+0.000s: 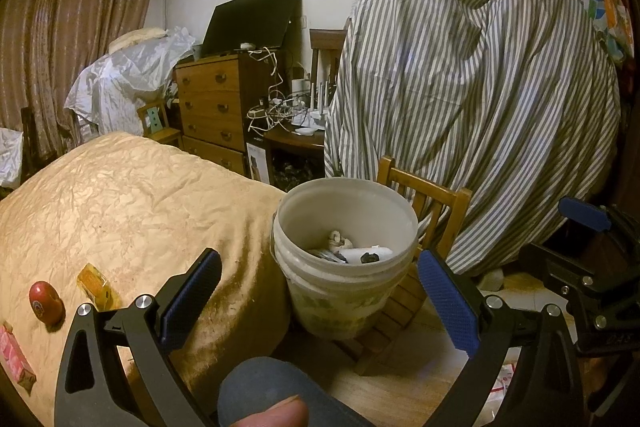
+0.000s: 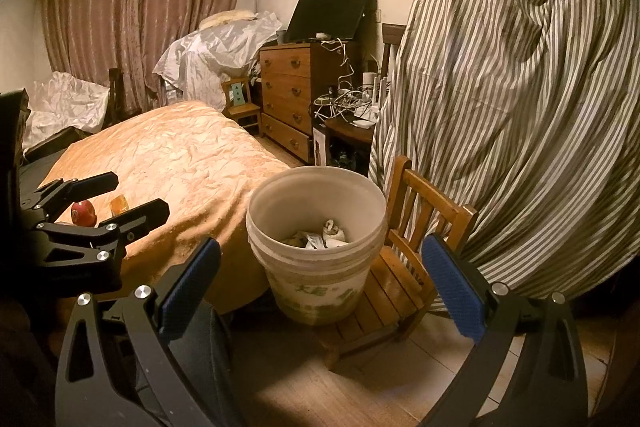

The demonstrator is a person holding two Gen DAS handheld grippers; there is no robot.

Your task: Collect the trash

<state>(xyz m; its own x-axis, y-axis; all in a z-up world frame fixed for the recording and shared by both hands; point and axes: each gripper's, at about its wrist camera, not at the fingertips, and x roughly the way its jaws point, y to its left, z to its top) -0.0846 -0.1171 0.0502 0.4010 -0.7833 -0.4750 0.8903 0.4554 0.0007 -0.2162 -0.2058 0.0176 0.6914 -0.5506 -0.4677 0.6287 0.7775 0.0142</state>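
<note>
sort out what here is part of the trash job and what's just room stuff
Job: white bucket holding scraps, standing on the small wooden chair; on the bed, red round item, yellow packet, pink packet; both grippers open, empty.

Lying about: striped sheet, dresser, cables, curtains.

1. A white, grubby round plastic bucket [image 1: 344,259] stands upright on a small wooden chair, touching the bed's edge; crumpled white paper scraps [image 1: 352,251] lie in its bottom.
2. On the bedspread lie a red egg-shaped object [image 1: 46,303], a yellow wrapped packet [image 1: 96,285] beside it, and a pink carton [image 1: 16,359].
</note>
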